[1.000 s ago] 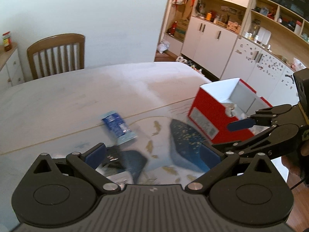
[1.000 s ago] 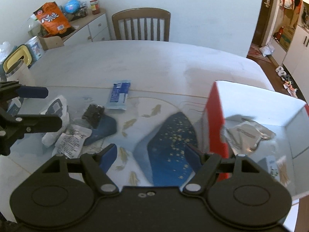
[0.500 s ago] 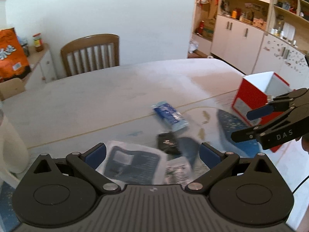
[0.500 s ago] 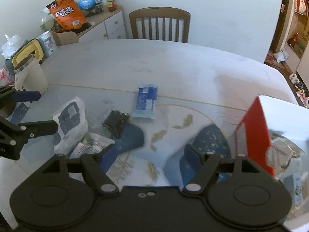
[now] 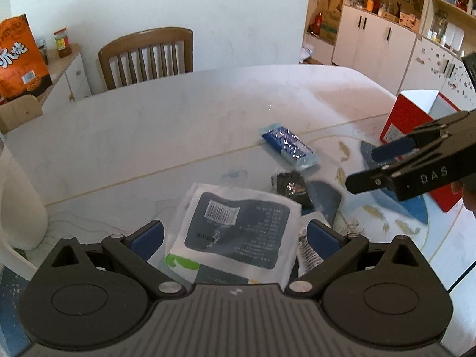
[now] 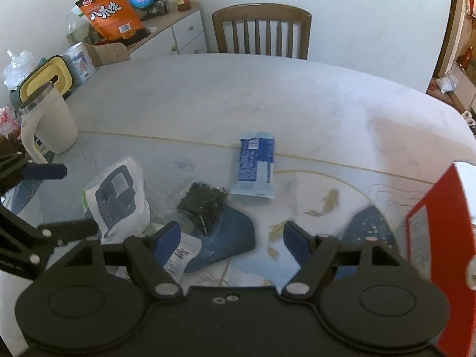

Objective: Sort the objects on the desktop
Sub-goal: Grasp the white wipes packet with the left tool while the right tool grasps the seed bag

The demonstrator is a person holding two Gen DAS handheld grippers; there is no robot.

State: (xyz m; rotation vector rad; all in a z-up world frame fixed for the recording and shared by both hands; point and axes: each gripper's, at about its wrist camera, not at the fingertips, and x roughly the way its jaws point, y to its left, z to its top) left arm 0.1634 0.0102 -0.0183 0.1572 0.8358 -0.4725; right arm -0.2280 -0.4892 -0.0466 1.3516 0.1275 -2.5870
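The pale oval desk (image 6: 267,95) spreads ahead of both grippers, its near part covered by a clear mat printed with fish and blue shapes. The open red cardboard box with a white inside (image 5: 416,119) stands far to the right of the left gripper (image 5: 235,235) and at the right edge of the right gripper's view — most likely the bin for the sorting, set where either arm can reach it.

The large white pouch with a dark label and barcode (image 5: 238,226) lies flat, directly between the left gripper's spread blue pads; the jaws are released and straddle it without pressing, which reads as lining up for a pinch across its width. Ahead and right of that gripper lie the small clear bag of black granules (image 5: 290,183) and, farther off, the blue foil snack packet (image 5: 287,145), apart from each other.

The right gripper (image 6: 232,236) hangs released and empty — waiting its turn, I judge — over a small white sachet (image 6: 181,253) by its left pad.
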